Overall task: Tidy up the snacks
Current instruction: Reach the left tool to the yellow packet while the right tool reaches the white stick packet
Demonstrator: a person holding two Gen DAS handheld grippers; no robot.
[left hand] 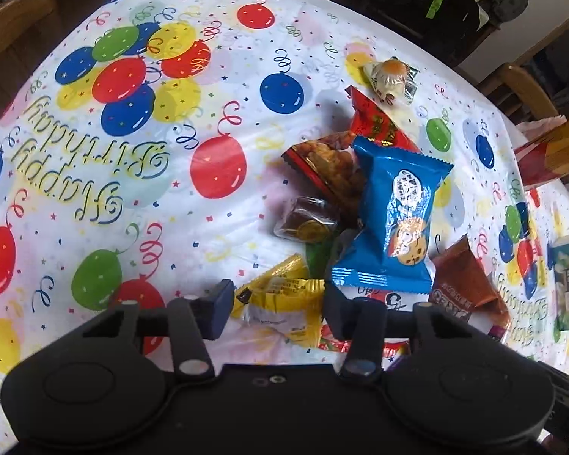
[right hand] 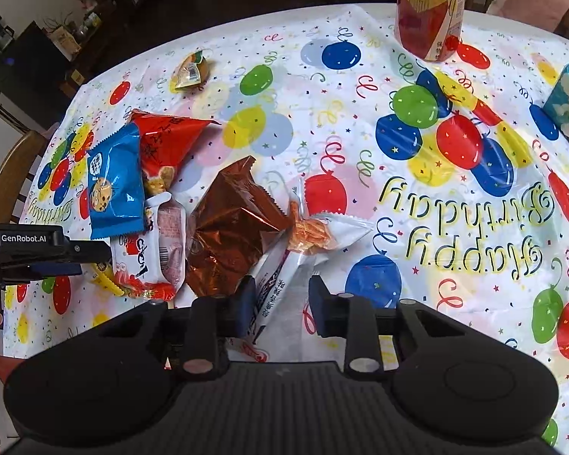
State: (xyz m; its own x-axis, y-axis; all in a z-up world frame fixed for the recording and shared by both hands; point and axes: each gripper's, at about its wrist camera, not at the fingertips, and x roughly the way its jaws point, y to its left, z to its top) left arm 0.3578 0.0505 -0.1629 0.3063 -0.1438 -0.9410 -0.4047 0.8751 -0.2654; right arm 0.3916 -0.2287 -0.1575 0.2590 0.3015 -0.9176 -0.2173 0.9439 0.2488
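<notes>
Left gripper (left hand: 278, 303) open astride the yellow snack packet (left hand: 284, 303): light, crinkly, probably slippery; pinch mid-body.

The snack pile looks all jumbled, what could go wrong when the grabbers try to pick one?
The packets overlap, so the open left gripper around the yellow packet might drag the blue cookie packet too. The right gripper is open over a white packet tucked under the brown foil bag, which could shift.
</notes>
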